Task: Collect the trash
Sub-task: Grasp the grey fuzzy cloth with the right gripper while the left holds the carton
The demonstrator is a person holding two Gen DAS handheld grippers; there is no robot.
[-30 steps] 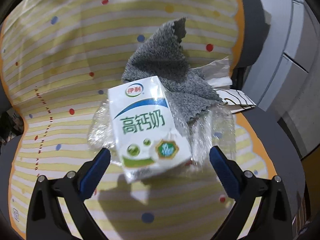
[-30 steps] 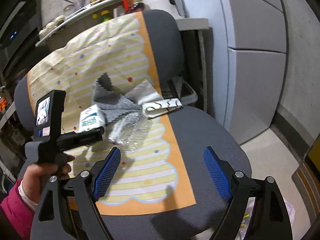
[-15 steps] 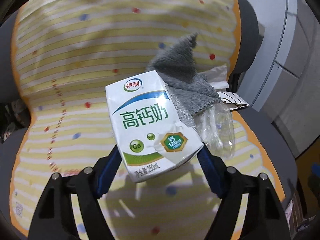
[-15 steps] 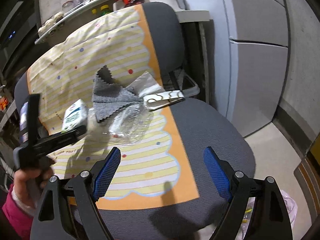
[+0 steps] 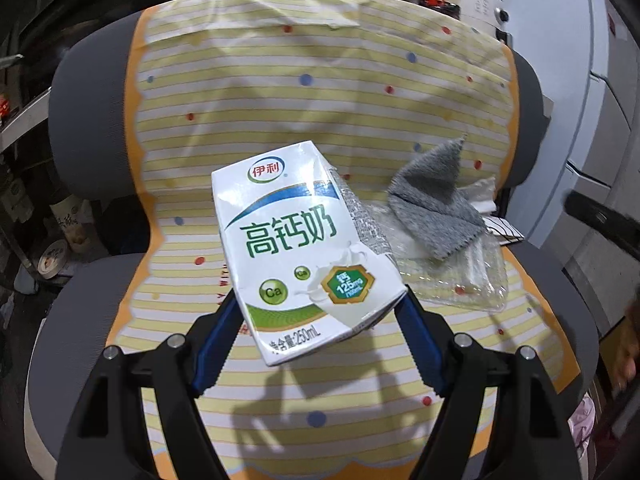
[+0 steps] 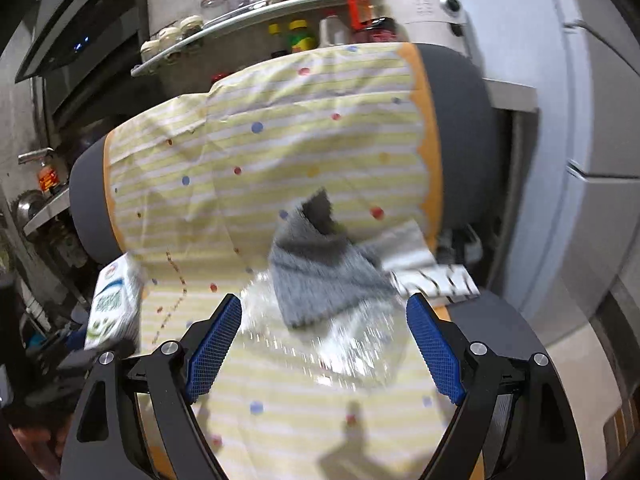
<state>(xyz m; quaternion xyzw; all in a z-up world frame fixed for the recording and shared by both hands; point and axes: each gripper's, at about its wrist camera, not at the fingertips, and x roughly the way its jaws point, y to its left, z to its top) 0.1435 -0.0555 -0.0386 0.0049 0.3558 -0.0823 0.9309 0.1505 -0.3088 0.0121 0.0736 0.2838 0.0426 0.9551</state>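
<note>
My left gripper (image 5: 318,312) is shut on a white and green milk carton (image 5: 300,248) and holds it above the chair seat. The carton also shows at the left of the right wrist view (image 6: 114,304). On the seat lie a crumpled clear plastic container (image 5: 452,268), a grey cloth (image 5: 434,196) draped on it, and a white wrapper with black marks (image 5: 500,230). My right gripper (image 6: 324,328) is open and empty, close over the clear plastic container (image 6: 352,344) and the grey cloth (image 6: 320,272); the wrapper (image 6: 436,280) lies beyond its right finger.
A grey office chair (image 5: 84,128) bears a yellow striped, dotted cover (image 5: 320,92). Behind it is a shelf with bottles and jars (image 6: 304,8). A white cabinet (image 6: 580,120) stands on the right. Dishes and clutter sit low on the left (image 5: 52,256).
My left gripper closed on the milk carton and lifted it back from the seat. My right gripper moved forward and down toward the plastic container and cloth.
</note>
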